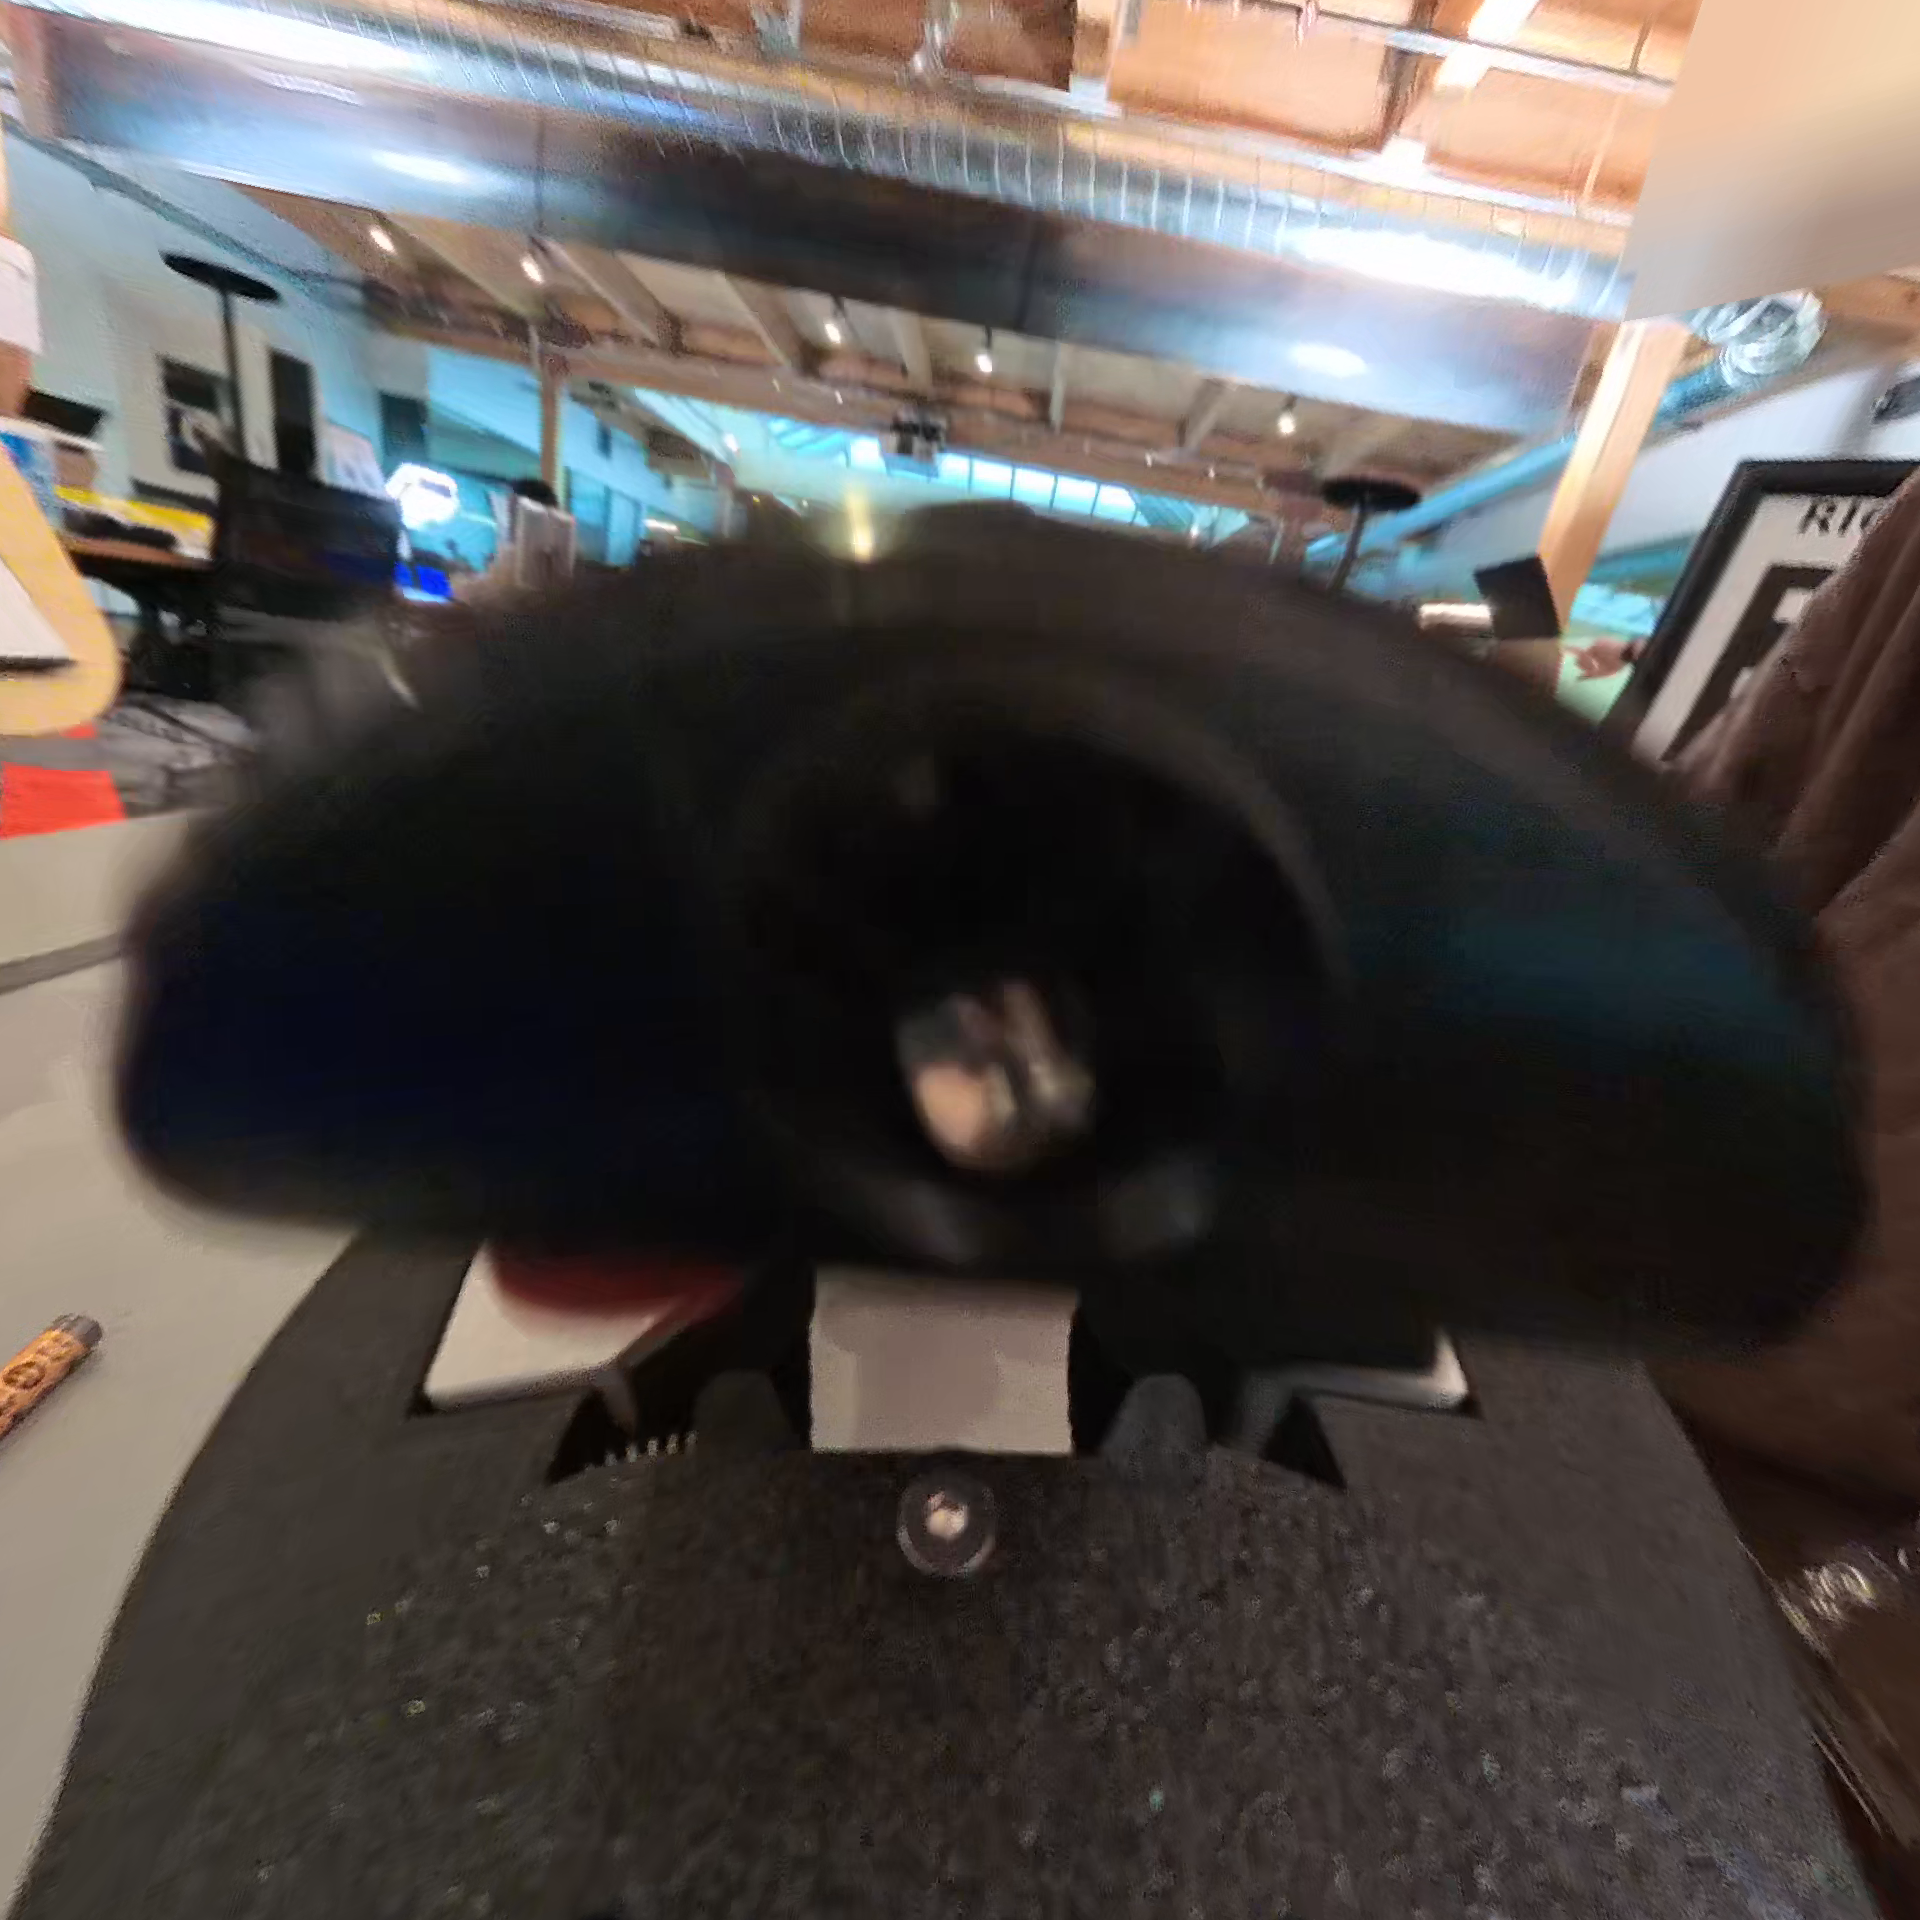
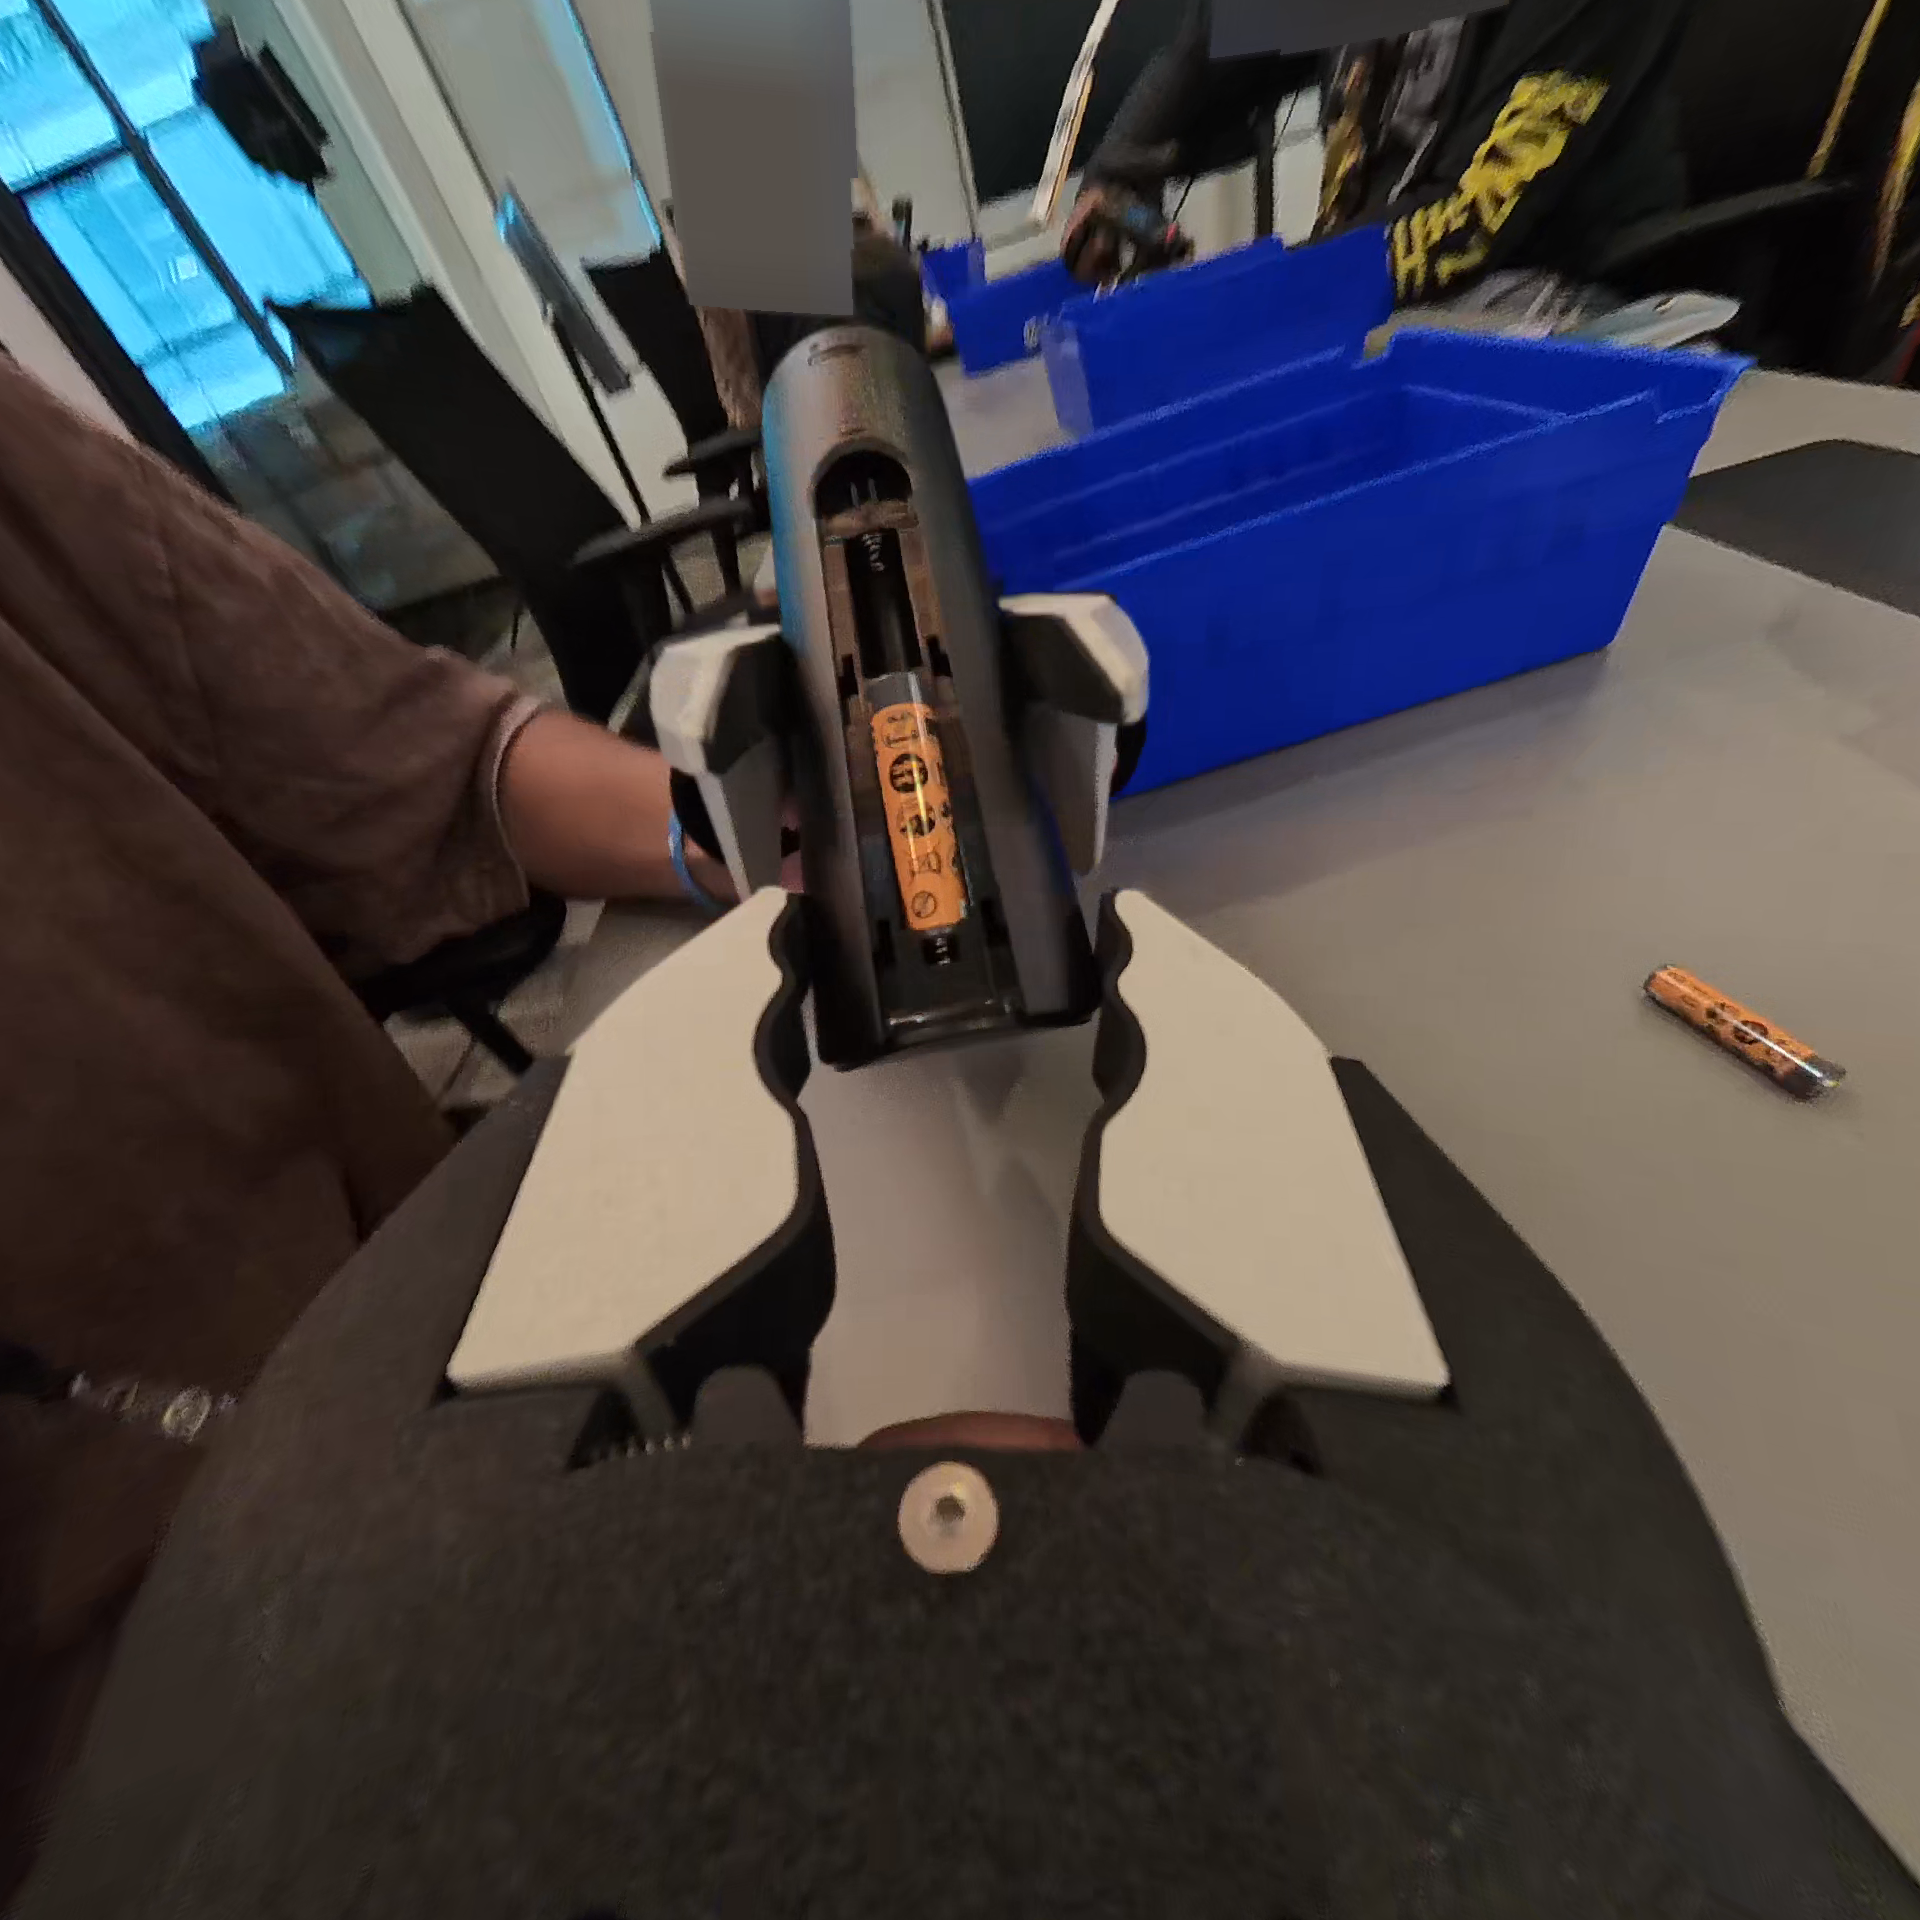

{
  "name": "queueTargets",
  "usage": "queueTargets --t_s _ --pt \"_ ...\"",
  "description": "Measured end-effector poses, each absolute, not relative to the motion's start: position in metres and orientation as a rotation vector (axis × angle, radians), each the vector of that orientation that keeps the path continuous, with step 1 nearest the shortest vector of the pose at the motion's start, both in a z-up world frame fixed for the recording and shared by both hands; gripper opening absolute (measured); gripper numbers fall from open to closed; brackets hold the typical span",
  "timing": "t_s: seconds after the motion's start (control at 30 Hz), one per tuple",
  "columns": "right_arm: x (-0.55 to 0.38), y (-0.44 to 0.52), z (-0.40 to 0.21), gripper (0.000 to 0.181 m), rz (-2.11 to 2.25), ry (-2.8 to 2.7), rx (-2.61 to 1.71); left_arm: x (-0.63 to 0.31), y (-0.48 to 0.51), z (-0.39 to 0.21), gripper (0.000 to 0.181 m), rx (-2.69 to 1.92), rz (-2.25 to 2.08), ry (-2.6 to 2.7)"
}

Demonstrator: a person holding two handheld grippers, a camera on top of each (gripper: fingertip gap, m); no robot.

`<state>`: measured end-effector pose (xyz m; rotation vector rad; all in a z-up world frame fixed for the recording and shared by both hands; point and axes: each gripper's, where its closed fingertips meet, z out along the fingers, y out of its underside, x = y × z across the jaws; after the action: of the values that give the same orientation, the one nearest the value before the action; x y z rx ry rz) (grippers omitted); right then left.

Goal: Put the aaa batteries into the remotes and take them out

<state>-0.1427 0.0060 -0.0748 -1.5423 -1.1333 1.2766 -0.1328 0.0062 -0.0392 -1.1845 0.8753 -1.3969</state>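
Two grippers meet on one remote (image 2: pixel 831 416), which is held clear of the table (image 2: pixel 1455 831) with its open battery bay facing the right wrist camera. The left gripper (image 2: pixel 899 675), seen farther off in the right wrist view, is clenched across the middle of the remote, one white finger against each long side. The right gripper (image 2: pixel 951 966) has its fingertips flanking the near end of the remote; the black pads (image 2: pixel 795 966) lie right against its corners, but it cannot be told whether they press or merely touch. Inside the bay, one orange battery (image 2: pixel 914 821) sits in the near half of the slot. The far half of the slot shows only a dark channel and a spring contact. A second orange battery (image 2: pixel 1740 1029) lies loose on the grey table to the right, well apart from both grippers; the left wrist view shows an orange battery at its lower left edge. In the left wrist view a blurred black mass fills the middle of the frame and hides the fingers entirely; a small metal part glints at its centre. Behind the remote stands a blue bin (image 2: pixel 1351 540), with more blue bins beyond it. On the left, a person's forearm (image 2: pixel 592 810) in a brown sleeve (image 2: pixel 208 727) reaches to the left gripper, a blue band (image 2: pixel 681 862) at the wrist.
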Motion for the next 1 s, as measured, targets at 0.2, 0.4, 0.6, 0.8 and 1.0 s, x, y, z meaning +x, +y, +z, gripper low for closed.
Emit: queueTargets --t_s 0.2,0.4,0.6,0.8,1.0 --pt "-0.126 0.006 -0.073 0.052 1.219 -1.331 -1.654 -0.121 0.001 -0.057 0.064 -1.267 -1.345 0.991" --pt "-0.126 0.013 -0.067 0.054 1.183 -1.255 -1.718 -0.124 0.007 -0.05 0.059 -1.241 -1.314 0.945" --pt "-0.132 0.016 -0.052 0.076 1.496 -0.684 -1.814 -0.125 0.006 -0.048 0.059 -1.203 -1.21 0.953" --pt "-0.132 0.021 -0.044 0.074 1.595 -0.247 -1.782 -0.121 0.01 -0.056 0.058 -1.219 -1.149 0.965" --pt "-0.133 0.025 -0.059 0.063 1.358 -0.291 -1.878 -0.116 0.006 -0.06 0.058 -1.215 -1.104 0.996"
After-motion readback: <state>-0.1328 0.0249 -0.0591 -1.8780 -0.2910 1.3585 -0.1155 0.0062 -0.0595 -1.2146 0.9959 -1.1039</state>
